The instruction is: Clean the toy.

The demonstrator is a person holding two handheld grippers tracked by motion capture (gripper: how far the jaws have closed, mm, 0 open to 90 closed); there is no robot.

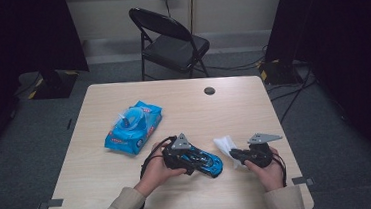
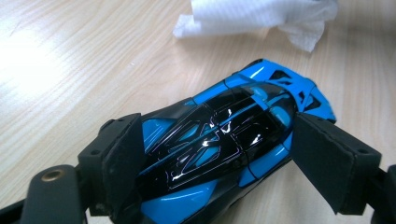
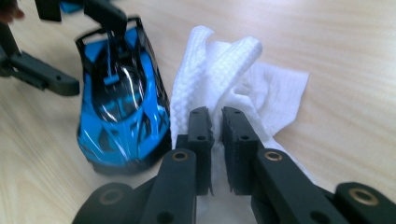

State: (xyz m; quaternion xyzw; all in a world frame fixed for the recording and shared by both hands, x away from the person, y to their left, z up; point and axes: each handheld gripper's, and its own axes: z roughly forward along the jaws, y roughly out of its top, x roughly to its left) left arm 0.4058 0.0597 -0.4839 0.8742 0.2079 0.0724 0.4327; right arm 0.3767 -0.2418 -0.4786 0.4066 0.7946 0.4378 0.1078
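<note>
A blue and black toy car [image 1: 201,160] [image 2: 224,135] [image 3: 119,107] lies on the wooden table [image 1: 184,109] near its front edge. My left gripper [image 1: 205,162] [image 2: 219,158] straddles it with the jaws wide. One pad [image 2: 121,154] is at the car's side, while the other pad [image 2: 327,158] stands just off it, so the car is not squeezed. Right of the car, my right gripper [image 1: 232,155] [image 3: 217,126] is shut on a crumpled white wipe [image 1: 225,144] [image 2: 261,16] [image 3: 233,74], which drapes onto the table.
A blue pack of wet wipes [image 1: 132,126] lies left of centre on the table. A dark cable hole [image 1: 209,90] sits near the far edge. A black folding chair [image 1: 171,40] stands behind the table.
</note>
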